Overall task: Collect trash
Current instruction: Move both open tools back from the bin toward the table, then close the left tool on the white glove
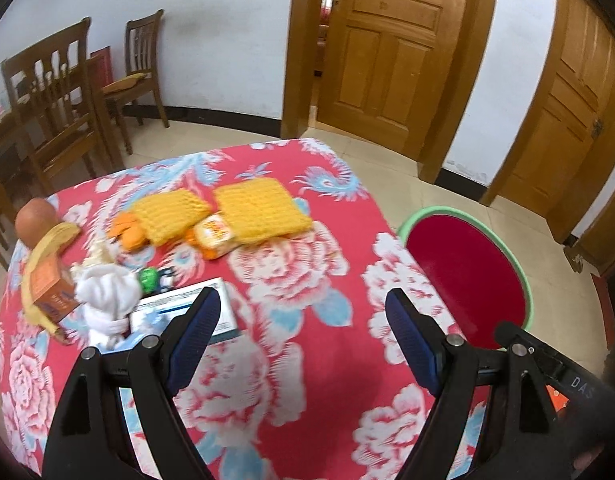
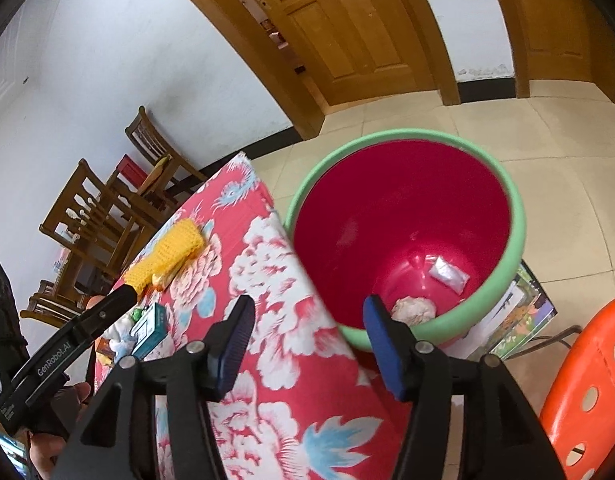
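the right gripper (image 2: 309, 340) hangs with jaws apart and empty over the table edge; past its fingertips, in the red green-rimmed plastic bucket (image 2: 503, 280), lie a crumpled wad (image 2: 413, 309) and a silvery wrapper (image 2: 448, 273); the left gripper (image 1: 303, 328), wide and empty, has white tissue (image 1: 105, 292) off its left finger

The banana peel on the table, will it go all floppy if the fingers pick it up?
Probably yes. The banana peel lies limp, draped over an orange box, so it should dangle. It looks thin and light. Its skin may be slippery, so it could slide from the fingers.
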`<state>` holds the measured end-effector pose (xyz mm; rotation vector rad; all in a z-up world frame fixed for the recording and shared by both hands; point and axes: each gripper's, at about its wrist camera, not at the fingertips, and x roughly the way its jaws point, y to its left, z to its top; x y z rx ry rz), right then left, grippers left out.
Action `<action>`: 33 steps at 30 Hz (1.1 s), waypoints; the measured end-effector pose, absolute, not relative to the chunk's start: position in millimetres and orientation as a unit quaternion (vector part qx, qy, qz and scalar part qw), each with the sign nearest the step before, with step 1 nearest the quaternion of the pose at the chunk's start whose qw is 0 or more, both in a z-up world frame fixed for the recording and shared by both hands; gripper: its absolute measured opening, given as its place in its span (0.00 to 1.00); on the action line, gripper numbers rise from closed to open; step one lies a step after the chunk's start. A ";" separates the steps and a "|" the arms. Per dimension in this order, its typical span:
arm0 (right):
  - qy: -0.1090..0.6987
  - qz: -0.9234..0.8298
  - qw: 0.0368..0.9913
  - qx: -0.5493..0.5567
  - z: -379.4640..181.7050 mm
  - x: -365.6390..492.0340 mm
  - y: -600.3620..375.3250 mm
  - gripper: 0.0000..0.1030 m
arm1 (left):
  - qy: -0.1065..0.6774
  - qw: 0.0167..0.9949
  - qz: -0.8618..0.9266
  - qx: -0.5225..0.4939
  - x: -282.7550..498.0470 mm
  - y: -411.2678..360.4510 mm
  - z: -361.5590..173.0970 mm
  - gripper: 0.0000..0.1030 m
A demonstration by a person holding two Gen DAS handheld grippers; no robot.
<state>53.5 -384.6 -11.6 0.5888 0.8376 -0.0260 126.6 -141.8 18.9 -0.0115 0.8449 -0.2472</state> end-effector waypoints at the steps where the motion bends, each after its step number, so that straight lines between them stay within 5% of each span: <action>1: 0.404 -0.010 0.870 0.283 -11.9 54.4 -381.9 0.59 | 0.408 0.906 -0.116 -0.007 125.7 -135.6 19.7 0.82; 28: 0.441 0.028 0.867 0.229 -24.2 72.3 -296.4 0.62 | 0.436 0.897 0.021 -0.070 144.4 8.5 -29.2 0.82; 33: 0.451 0.027 0.864 0.222 -30.1 76.2 -287.4 0.62 | 0.443 0.891 0.011 -0.098 148.8 16.3 -39.3 0.70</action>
